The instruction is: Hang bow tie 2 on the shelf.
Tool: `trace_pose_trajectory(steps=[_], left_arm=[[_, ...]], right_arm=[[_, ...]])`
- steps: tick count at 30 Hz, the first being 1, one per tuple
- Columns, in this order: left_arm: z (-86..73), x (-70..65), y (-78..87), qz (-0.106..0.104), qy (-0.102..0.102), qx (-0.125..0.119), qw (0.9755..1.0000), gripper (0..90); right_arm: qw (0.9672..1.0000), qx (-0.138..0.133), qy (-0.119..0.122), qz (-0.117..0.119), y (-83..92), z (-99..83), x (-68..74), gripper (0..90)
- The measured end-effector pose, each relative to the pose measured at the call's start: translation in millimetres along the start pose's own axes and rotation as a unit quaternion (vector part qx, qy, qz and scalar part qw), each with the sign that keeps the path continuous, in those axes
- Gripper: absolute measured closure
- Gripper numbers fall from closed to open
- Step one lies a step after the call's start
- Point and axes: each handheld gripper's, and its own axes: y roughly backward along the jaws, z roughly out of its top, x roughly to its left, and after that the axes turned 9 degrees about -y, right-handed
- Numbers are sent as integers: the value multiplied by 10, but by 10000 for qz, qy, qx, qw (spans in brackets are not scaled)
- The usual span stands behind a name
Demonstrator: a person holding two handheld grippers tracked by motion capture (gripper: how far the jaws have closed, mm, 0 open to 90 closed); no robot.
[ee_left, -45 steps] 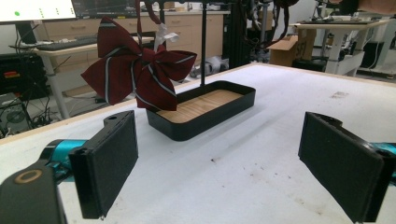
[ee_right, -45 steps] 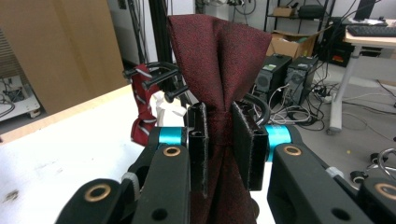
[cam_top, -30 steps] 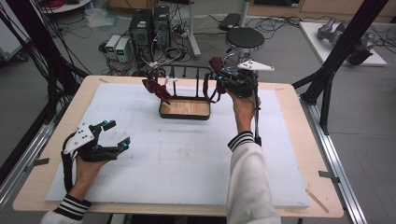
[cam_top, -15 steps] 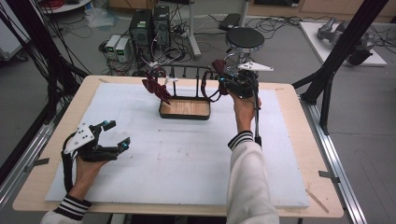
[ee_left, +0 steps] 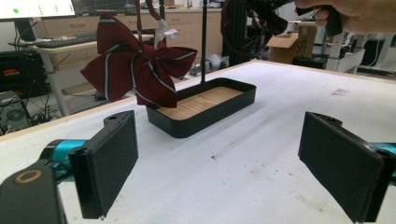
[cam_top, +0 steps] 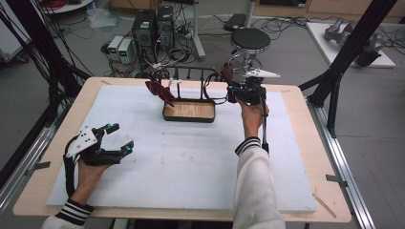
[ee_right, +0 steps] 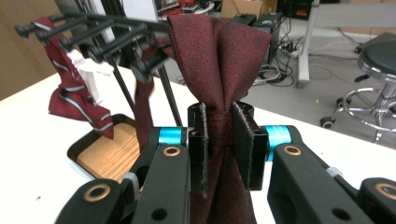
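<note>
Clamping a plain dark red bow tie (ee_right: 219,60) at its pinched middle, the right gripper (ee_right: 219,140) holds the cloth at the far right end of a black rack (cam_top: 191,76), its pads pressed on the fabric from both sides. A striped red bow tie (ee_left: 135,65) hangs from the rack's left end above the wooden-floored tray (cam_top: 189,111) at the table's far side. Near the left edge of the white mat (cam_top: 181,162), the left gripper (cam_top: 119,138) rests with its jaws spread wide and nothing between them.
</note>
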Motion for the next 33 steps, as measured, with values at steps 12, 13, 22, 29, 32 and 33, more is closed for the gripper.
trace_pose_trajectory(steps=[12,13,22,29,32,33], left_arm=[[-3,1,-3,-13,5,15,10000,123],[-3,1,-2,-16,-6,26,10000,123],[-5,2,-3,-15,-9,35,10000,123],[-13,-3,-12,-24,-14,71,10000,123],[-11,-6,-11,-29,-15,66,10000,123],[-10,-6,-11,-33,-19,62,10000,122]], right_arm=[[9998,155,-57,-101,-44,-139,-87,767],[9998,157,-51,-89,-45,-142,-94,766],[9999,157,-25,-6,-57,-144,-88,705],[9995,-68,244,-194,-59,-132,20,83],[9988,-333,324,-129,-2,-125,70,5],[9988,-377,314,-66,23,-124,72,5]])
